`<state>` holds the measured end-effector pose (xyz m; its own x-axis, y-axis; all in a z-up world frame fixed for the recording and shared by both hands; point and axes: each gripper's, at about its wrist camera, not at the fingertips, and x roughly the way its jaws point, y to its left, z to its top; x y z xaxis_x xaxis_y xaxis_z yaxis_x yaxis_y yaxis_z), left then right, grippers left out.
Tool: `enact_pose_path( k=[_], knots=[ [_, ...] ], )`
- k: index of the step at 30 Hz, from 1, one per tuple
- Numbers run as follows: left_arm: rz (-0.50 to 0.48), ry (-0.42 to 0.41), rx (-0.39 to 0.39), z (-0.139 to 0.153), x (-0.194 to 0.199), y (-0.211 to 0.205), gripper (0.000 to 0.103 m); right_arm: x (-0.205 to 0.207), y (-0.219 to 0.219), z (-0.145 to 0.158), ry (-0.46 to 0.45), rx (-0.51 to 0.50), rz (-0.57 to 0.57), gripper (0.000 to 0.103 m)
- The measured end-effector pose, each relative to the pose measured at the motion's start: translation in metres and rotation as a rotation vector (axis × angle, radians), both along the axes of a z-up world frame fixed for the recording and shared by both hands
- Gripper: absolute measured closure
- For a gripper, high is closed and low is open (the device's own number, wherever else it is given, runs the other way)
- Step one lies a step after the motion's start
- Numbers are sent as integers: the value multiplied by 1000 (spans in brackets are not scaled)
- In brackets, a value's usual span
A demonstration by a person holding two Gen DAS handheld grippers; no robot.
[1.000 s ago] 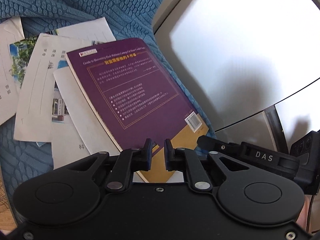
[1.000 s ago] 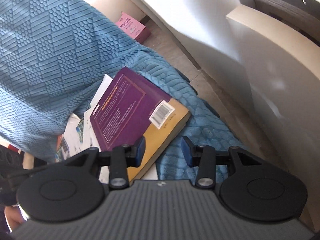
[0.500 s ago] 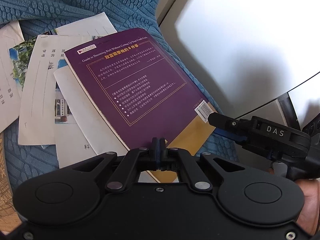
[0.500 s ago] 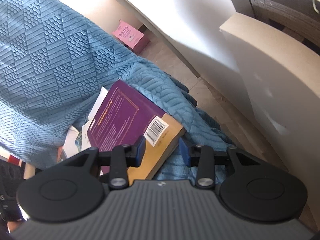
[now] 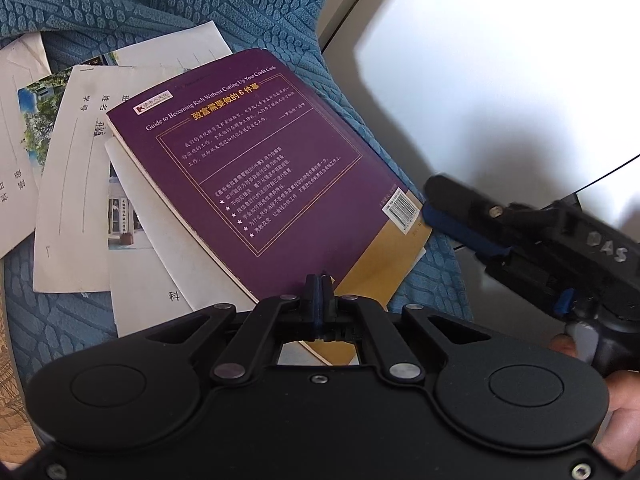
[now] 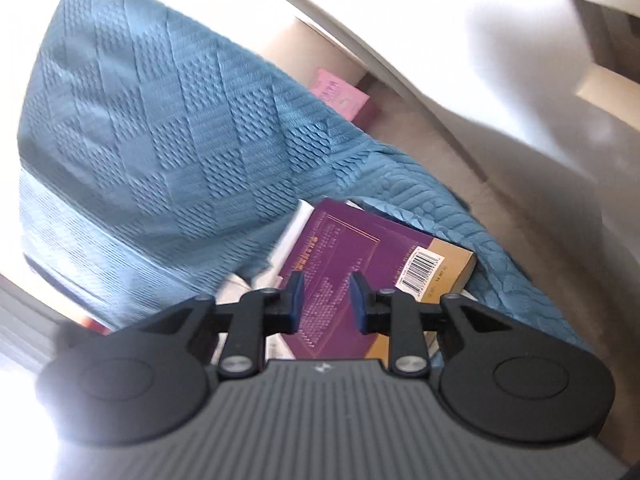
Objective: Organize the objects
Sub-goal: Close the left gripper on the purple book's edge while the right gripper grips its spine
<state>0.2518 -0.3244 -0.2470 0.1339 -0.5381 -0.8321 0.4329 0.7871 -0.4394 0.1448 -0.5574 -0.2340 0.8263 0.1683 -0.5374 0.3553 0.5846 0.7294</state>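
Our left claw (image 5: 319,286) is fully closed, pads pressed flat together with nothing between them, its tips just over the near edge of the book (image 5: 256,168). Whether the tips touch the cover we cannot tell. Our right claw (image 6: 326,300) stands at a narrow gap and is closing; in its own view the book's cover shows through the gap, but the pads do not press on anything. In the left view 1 blue pad (image 5: 460,226) of that claw sits right at the book's barcode corner, touching it or nearly so.

The book lies face down on the blue blanket (image 5: 140,4), near the blanket's edge by the white wall (image 5: 500,80), its far half resting on a spread of loose papers (image 5: 76,184). A pink box (image 6: 340,96) sits well apart on the floor.

We judge the book a soft paperback of moderate weight: the cover looks glossy and may slide under the pads, and the block will sag if pinched at 1 corner only. The best hold looks like the open long edge or the tan corner that hangs free of the papers, with the claw going around the full thickness. The sheets beneath are light and limp, so they may drag along if the book is slid rather than lifted.
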Motion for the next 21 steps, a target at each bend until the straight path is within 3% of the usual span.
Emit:
enact_pose_path(
  k=[7, 17, 21],
  knots=[
    [16, 14, -25, -2, 2, 5, 102, -12, -10, -6, 148, 16, -137, 73],
    [17, 19, -47, -4, 4, 9, 100, -7, -25, -29, 201, 83, -295, 70],
    [23, 33, -64, -8, 8, 12, 100, 2, -19, -27, 197, 41, -283, 65]
  ],
)
